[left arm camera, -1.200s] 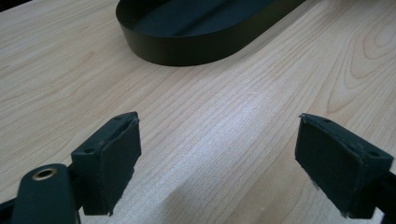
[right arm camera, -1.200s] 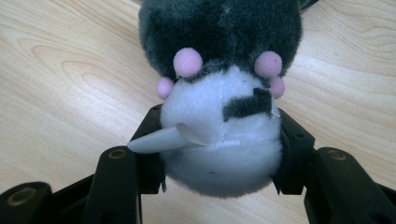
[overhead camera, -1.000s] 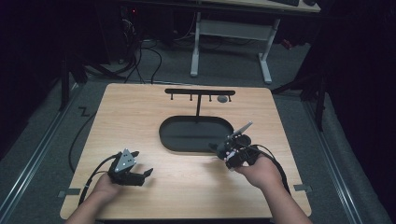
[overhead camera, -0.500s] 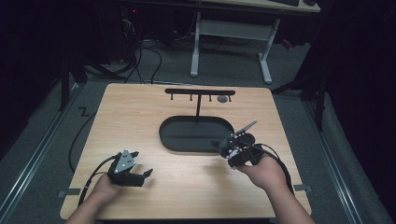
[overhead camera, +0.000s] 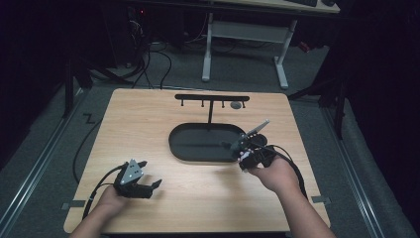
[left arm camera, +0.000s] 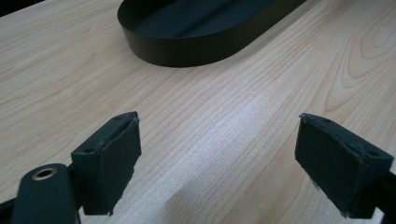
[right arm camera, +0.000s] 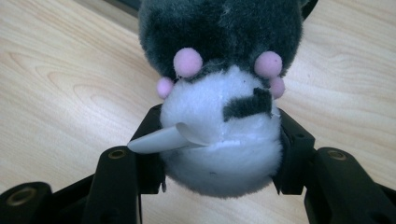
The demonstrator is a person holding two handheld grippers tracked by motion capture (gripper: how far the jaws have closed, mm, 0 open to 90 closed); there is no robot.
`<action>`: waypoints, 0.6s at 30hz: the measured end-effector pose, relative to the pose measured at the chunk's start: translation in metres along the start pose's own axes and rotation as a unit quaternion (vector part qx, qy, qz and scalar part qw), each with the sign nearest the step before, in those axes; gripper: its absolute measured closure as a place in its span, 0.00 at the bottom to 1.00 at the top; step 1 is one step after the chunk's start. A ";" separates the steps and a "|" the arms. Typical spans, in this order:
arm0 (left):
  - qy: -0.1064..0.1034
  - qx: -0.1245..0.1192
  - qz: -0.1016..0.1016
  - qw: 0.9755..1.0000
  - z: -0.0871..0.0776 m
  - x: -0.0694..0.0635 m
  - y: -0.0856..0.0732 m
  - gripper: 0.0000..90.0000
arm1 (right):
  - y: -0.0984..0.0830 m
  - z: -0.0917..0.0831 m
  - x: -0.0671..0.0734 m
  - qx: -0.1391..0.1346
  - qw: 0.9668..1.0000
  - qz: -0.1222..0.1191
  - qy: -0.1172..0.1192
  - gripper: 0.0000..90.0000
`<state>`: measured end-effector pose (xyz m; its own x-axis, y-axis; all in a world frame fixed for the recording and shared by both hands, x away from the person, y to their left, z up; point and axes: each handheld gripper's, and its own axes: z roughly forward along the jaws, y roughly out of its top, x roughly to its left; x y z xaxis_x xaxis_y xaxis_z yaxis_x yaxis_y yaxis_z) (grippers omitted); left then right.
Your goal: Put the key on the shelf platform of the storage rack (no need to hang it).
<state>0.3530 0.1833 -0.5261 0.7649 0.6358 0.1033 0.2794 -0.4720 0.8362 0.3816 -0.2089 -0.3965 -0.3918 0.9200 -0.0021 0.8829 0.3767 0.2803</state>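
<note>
Between the jaws of the right gripper (right arm camera: 219,186) sits a plush toy (right arm camera: 219,88), clamped at its white belly, grey head pointing away from the hand. Just beyond lies the oval black tray (overhead camera: 198,148), its rim nearest this hand; the hook stand (overhead camera: 212,99) rises behind it. Left gripper (left arm camera: 219,158) rests well apart, jaws wide, empty. Nothing appears to bar the way.

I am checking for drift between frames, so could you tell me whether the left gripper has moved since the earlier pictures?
No. In the high view the left gripper sits at the same spot, near the table's front edge and left of the black oval tray, jaws open.
</note>
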 end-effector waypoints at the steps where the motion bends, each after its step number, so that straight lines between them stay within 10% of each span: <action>1: 0.000 0.000 0.000 1.000 0.000 0.000 0.000 0.17 | 0.002 0.000 0.000 -0.001 1.000 0.000 0.001 0.53; 18: 0.000 -0.002 -0.003 1.000 -0.001 0.001 0.000 0.17 | 0.047 0.016 0.000 -0.016 1.000 0.002 -0.007 0.53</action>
<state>0.3528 0.1844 -0.5259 0.7634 0.6383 0.0990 0.2805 -0.4657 0.8393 0.4268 -0.1892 -0.3984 -0.3847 0.9229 -0.0148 0.8753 0.3698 0.3116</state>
